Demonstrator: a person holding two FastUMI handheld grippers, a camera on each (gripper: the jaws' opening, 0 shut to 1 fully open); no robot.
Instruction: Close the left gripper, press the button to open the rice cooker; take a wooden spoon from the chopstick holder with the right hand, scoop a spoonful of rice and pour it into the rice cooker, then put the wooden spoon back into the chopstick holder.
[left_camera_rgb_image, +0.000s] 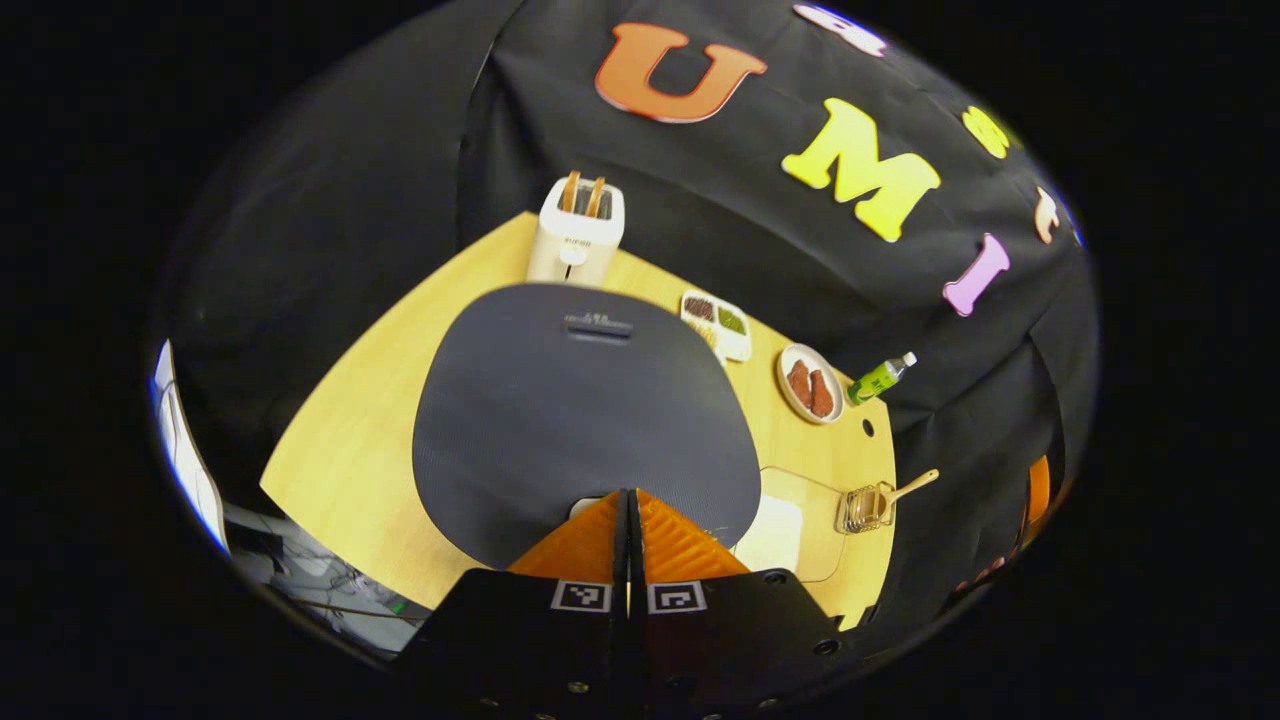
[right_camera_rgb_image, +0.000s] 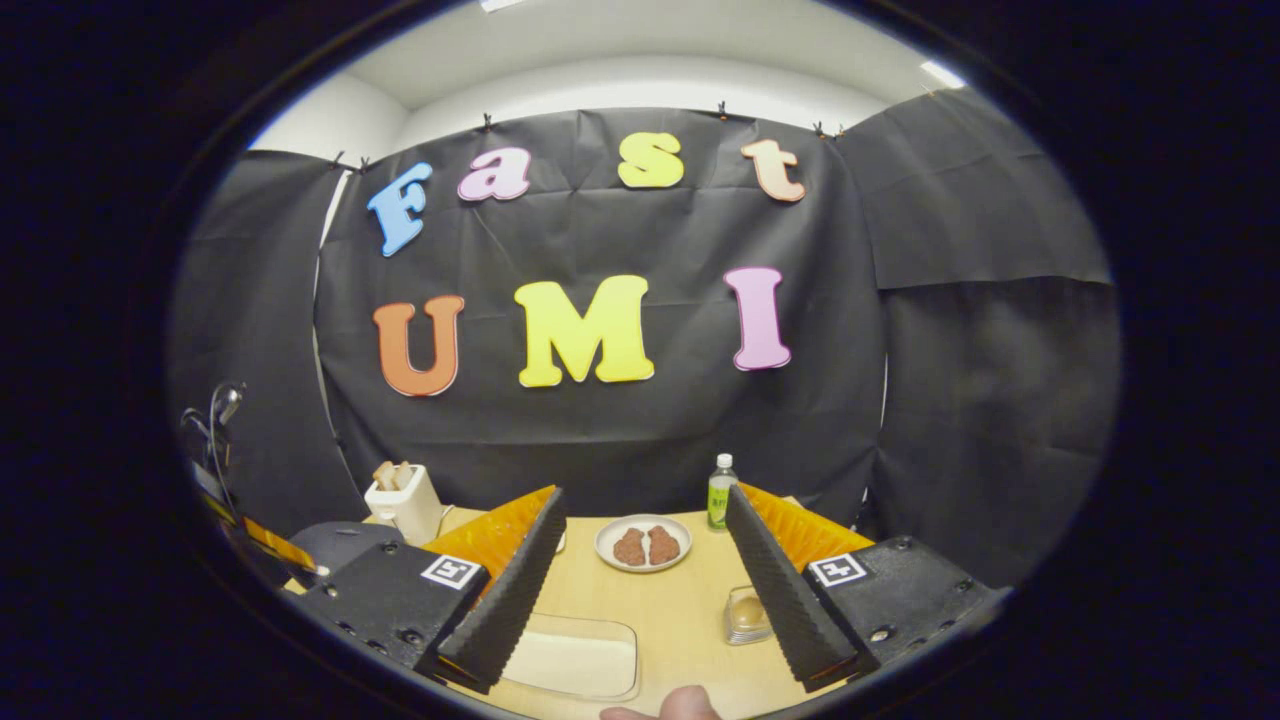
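Your left tongs (left_camera_rgb_image: 628, 520) are pressed together, their tips poised over the front edge of the rice cooker (left_camera_rgb_image: 585, 415), whose dark lid is down. Beyond it on the surface (left_camera_rgb_image: 340, 450) stands a toaster (left_camera_rgb_image: 577, 232). To the right lie a tray of rice (left_camera_rgb_image: 770, 535) and the chopstick holder (left_camera_rgb_image: 866, 507) with the wooden spoon (left_camera_rgb_image: 912, 487) leaning out. Your right tongs (right_camera_rgb_image: 640, 580) are spread wide with nothing between them, held above the surface, facing a plate (right_camera_rgb_image: 643, 543) and a bottle (right_camera_rgb_image: 721, 491).
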